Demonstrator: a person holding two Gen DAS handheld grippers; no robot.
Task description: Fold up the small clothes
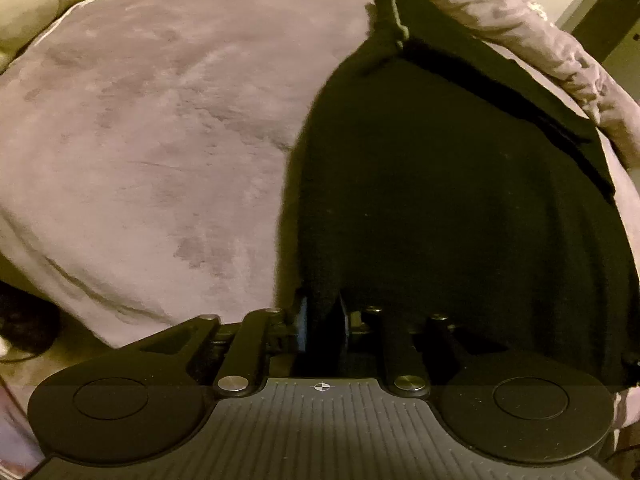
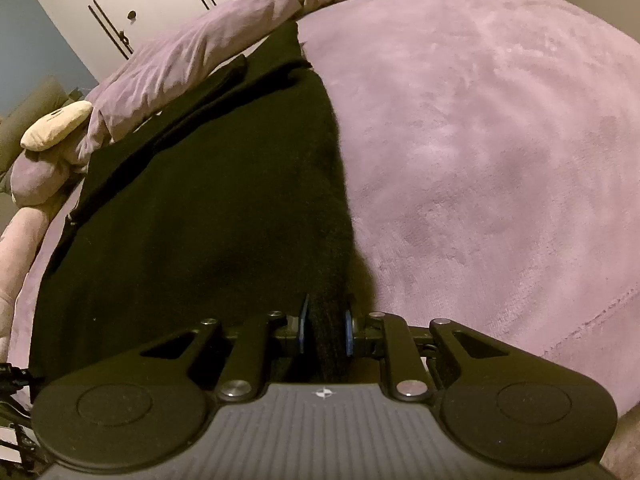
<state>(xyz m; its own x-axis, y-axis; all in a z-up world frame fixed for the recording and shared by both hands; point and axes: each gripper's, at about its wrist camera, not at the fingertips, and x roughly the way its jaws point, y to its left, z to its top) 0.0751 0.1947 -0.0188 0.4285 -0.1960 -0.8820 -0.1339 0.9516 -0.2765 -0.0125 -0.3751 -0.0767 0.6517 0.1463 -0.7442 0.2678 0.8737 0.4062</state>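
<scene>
Gripping the black garment (image 1: pixel 460 208): left gripper (image 1: pixel 322 322) and right gripper (image 2: pixel 326 330) each clamp its near edge; far end lies on the pink blanket (image 2: pixel 500 140).

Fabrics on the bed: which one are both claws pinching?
The black garment, dark against the pale pink plush blanket it lies on. The left claw and right claw each clamp its near edge.

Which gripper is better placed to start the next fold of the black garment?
Neither clearly. The left gripper and right gripper each pinch a near corner of the black garment, spread on the pink blanket. Likely both carry that edge forward together.
</scene>
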